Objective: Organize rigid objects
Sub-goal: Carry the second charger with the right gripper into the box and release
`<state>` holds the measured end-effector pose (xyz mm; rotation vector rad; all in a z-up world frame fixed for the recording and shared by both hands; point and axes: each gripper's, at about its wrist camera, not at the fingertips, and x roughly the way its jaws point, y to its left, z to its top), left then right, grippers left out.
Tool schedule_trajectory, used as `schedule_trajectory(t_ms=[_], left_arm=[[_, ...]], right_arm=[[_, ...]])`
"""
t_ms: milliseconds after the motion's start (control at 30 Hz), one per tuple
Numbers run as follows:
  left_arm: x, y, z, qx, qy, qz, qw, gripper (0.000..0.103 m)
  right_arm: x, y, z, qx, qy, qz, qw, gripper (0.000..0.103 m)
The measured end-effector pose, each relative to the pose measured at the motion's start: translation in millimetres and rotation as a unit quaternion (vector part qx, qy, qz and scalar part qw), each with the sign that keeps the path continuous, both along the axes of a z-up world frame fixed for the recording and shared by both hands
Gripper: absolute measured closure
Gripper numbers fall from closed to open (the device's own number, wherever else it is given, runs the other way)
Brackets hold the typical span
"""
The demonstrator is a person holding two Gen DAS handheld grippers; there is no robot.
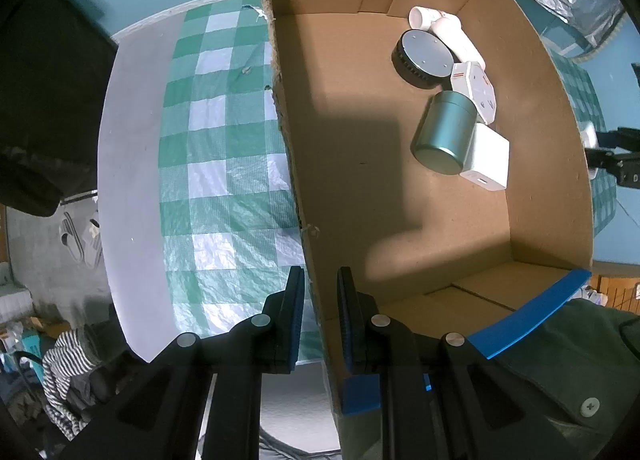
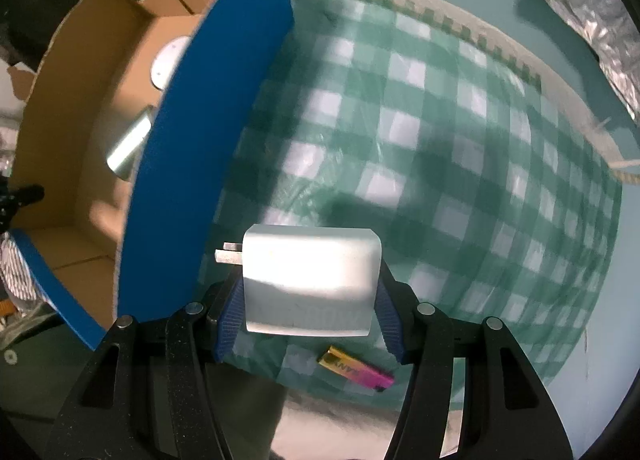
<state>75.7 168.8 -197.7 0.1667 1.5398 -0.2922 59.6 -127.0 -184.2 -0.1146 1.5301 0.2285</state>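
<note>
— What do you see down your left claw?

— My left gripper (image 1: pixel 320 300) is pinched on the side wall of the cardboard box (image 1: pixel 532 108), one finger outside, one inside, pressed tight on the card. The box sits on a green-and-white checked cloth (image 1: pixel 224 140). Inside, bunched near the far right wall: a white bottle (image 1: pixel 440 26) lying down, a black round puck (image 1: pixel 424 56) with a grey top touching it, a white power strip (image 1: pixel 476 90), a teal metal tin (image 1: pixel 446 136) on its side, and a white cube adapter (image 1: pixel 488 158) just beside the tin. The rest of the box floor is bare.

— And the right one?

— My right gripper (image 2: pixel 308 300) is clamped on a white charger (image 2: pixel 312 280), blue pads against its two sides, the metal prongs sticking out to the left. It hangs above the checked cloth (image 2: pixel 440 140), just right of the box's blue outer wall (image 2: pixel 208 140). The picture is blurred. On the cloth under the charger lies a small pink-and-gold lighter (image 2: pixel 356 370). Over the wall I glimpse the tin (image 2: pixel 128 148) and the puck's grey top (image 2: pixel 168 64).
</note>
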Motion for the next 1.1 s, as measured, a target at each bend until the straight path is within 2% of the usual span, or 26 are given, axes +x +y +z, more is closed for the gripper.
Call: schedule_trajectory(t_ms=[567, 767, 1100], left_arm=[[-5, -1, -1, -0.002, -0.005, 0.01, 0.9999, 0.087], [-7, 0, 0, -0.004, -0.008, 0.015, 0.9999, 0.087], [-6, -1, 1, -0.004, -0.012, 0.015, 0.9998, 0.087]], right_arm=[[43, 50, 52, 0.016, -0.055, 0.092, 0.994, 0.045], [54, 80, 56, 0.017, -0.065, 0.14, 0.988, 0.045], [54, 121, 42, -0.001, -0.064, 0.224, 0.972, 0.045]])
